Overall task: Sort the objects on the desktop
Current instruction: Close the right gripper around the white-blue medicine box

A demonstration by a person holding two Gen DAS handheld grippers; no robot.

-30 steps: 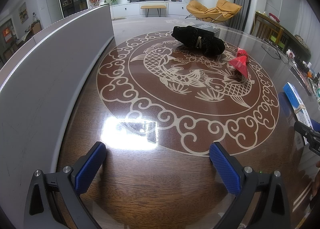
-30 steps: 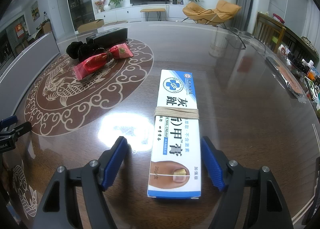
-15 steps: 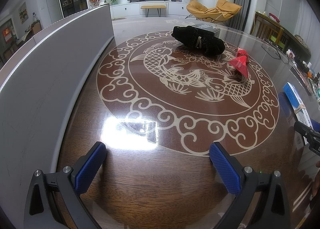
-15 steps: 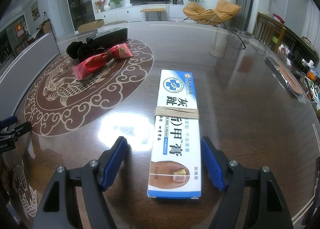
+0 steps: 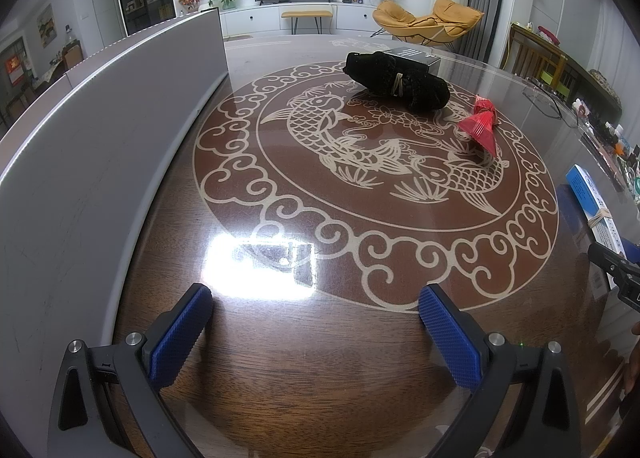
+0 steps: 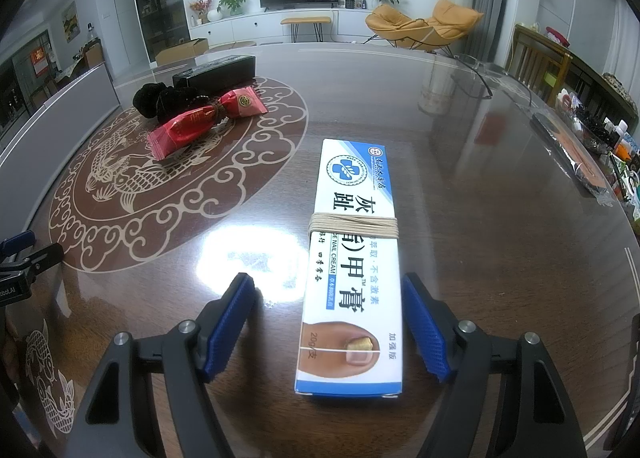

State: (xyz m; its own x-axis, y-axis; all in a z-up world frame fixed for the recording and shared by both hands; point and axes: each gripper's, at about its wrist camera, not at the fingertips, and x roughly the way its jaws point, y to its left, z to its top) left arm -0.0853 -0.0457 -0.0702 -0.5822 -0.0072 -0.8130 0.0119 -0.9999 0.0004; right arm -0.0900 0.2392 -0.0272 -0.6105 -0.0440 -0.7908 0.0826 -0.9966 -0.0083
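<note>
While your right gripper (image 6: 326,328) straddles the cream box (image 6: 354,258), jaws wide and holding nothing, off-centre closing could skew it.

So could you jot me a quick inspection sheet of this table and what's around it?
Surface: glossy table, fish pattern, glare.
Job's things: nail cream box with rubber band; red candy wrapper; black fuzzy bundle; black box.
Clutter: glasses, bottles at the right edge.
Grippers: left gripper open, empty; right gripper open, astride the cream box, pads apart from it.
Cables: nothing seen.
Surroundings: grey panel, TV, plants, orange chair.
</note>
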